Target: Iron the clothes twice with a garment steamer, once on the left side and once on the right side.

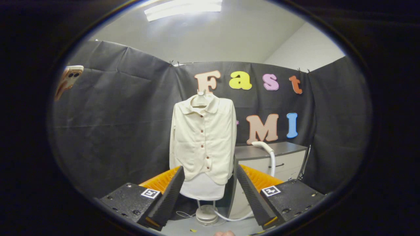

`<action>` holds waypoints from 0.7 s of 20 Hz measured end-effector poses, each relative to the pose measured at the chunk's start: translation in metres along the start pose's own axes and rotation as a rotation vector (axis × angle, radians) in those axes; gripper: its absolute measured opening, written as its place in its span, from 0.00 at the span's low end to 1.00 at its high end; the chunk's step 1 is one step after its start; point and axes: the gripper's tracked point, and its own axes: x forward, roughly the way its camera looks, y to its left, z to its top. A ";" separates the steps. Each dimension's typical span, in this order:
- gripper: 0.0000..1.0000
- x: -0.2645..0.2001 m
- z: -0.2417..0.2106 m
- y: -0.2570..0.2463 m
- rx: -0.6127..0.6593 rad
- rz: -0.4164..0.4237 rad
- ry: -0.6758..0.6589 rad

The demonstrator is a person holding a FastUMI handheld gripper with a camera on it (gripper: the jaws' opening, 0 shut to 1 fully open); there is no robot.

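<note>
Hanging at the centre of the frame, the cream jacket (203, 137) sits buttoned on a hanger over a pale dress form (202, 189), so both its front halves fall flat and open to a pass down each side. The form stands on a round base (206, 214) on the floor, which keeps the cloth clear of the black booth wall behind it.

Just right of the jacket, a little right of centre, the white steamer head (262, 146) rests on top of a grey drawer cabinet (282, 157), its handle running down the cabinet's front and its hose (231, 218) curling along the floor toward the base. I judge it was left there so it can be taken by the handle without touching the garment.

My gripper (210, 193) is in the lower middle of the frame, its fingers spread wide and holding nothing; the jacket's hem and the form show in the gap between them, well beyond the tips. I hold it back and facing the jacket, I think, to take in both garment and steamer before reaching right.

A phone (69, 80) is mounted at the upper left against the wall. Neither side looks steamed yet; picking up the steamer comes first.
</note>
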 end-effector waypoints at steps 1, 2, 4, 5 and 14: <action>0.97 0.001 0.000 0.000 -0.002 0.001 0.002; 0.96 0.001 -0.001 -0.001 -0.005 0.000 0.005; 0.96 0.001 -0.001 -0.001 -0.009 -0.004 0.012; 0.96 0.002 -0.001 0.000 -0.006 -0.005 0.015; 0.97 0.016 -0.010 -0.012 -0.020 -0.054 0.033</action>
